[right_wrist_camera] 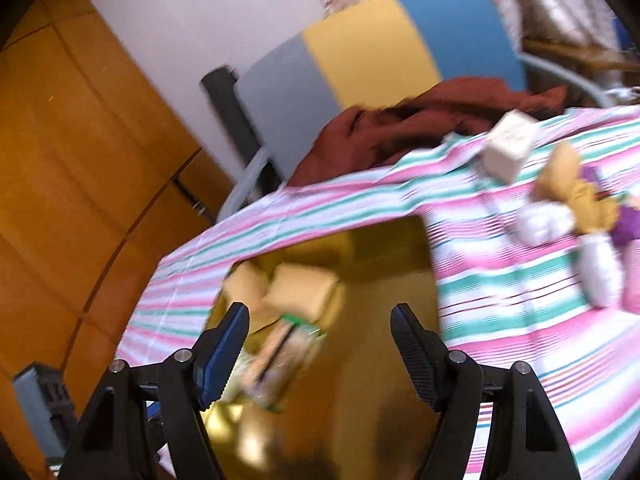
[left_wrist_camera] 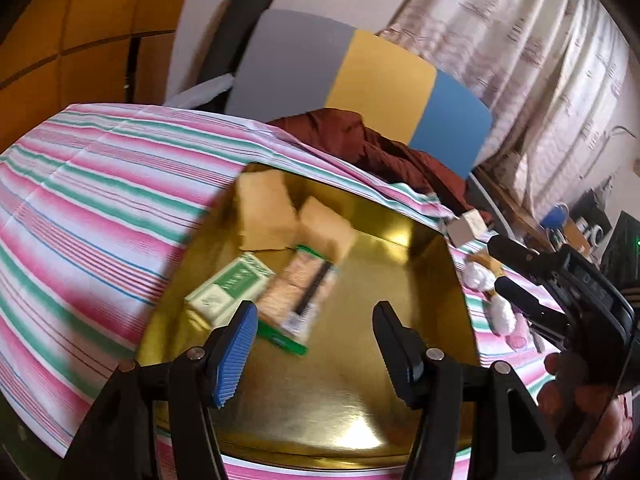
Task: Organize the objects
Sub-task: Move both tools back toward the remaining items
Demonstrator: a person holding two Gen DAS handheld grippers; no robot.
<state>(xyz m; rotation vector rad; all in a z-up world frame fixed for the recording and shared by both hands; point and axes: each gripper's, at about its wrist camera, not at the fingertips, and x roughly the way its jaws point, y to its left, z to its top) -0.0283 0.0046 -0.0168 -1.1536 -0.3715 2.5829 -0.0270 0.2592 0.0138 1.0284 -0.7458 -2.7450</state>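
Note:
A gold tin tray (left_wrist_camera: 360,400) (right_wrist_camera: 380,380) lies on a striped cloth. In it sit two tan packets (left_wrist_camera: 266,208) (right_wrist_camera: 300,290), a green-and-white box (left_wrist_camera: 232,286) and a clear packet of pink biscuits (left_wrist_camera: 298,294) (right_wrist_camera: 276,360). My left gripper (left_wrist_camera: 314,350) hovers open over the tray's near part, nothing between its fingers. My right gripper (right_wrist_camera: 320,354) also stands open above the tray, empty; in the left wrist view it shows at the right (left_wrist_camera: 516,276). On the cloth to the right lie a white cube-shaped box (right_wrist_camera: 508,146) (left_wrist_camera: 468,226), white wrapped sweets (right_wrist_camera: 544,220) (left_wrist_camera: 478,276) and a yellow and purple toy (right_wrist_camera: 580,188).
A chair with a grey, yellow and blue back (left_wrist_camera: 360,76) (right_wrist_camera: 376,52) stands behind the table, a dark red garment (left_wrist_camera: 384,148) (right_wrist_camera: 420,120) draped on its seat. Wooden cabinets (right_wrist_camera: 80,160) lie left, a curtain (left_wrist_camera: 520,40) at the right.

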